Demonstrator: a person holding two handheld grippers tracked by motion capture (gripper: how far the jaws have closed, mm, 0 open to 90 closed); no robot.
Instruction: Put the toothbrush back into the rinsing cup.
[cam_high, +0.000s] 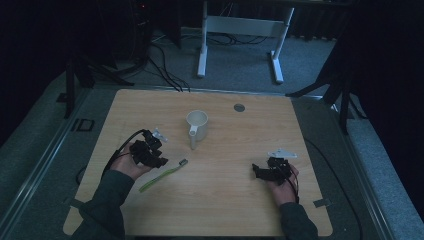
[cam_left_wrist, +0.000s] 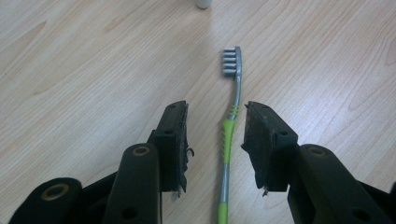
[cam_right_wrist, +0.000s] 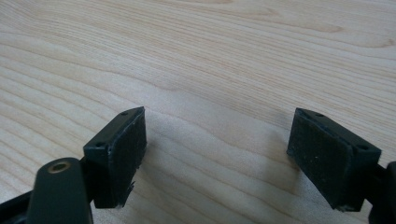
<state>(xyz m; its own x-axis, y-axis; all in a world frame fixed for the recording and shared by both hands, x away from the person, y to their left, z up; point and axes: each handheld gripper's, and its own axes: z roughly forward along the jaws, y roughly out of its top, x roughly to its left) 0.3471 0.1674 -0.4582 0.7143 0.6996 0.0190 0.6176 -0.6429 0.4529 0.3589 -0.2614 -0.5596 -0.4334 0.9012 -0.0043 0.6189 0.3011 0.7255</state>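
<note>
A toothbrush (cam_high: 162, 175) with a green and grey handle lies flat on the wooden table (cam_high: 225, 210), its grey bristle head pointing toward a white mug (cam_high: 197, 125). My left gripper (cam_high: 157, 159) is held low over it. In the left gripper view the toothbrush (cam_left_wrist: 227, 140) runs lengthwise between the jaws of the left gripper (cam_left_wrist: 217, 109), which is open; neither pad touches the handle. The mug's base (cam_left_wrist: 202, 3) shows at the top edge. My right gripper (cam_high: 257, 171) rests at the right side of the table. In its own view the right gripper (cam_right_wrist: 218, 119) is open over bare wood.
A small grey disc (cam_high: 239, 107) is set into the table near its far edge. Beyond the table, a white desk frame (cam_high: 240, 30) and loose cables (cam_high: 165, 70) lie on the grey floor. Dark stands flank both sides.
</note>
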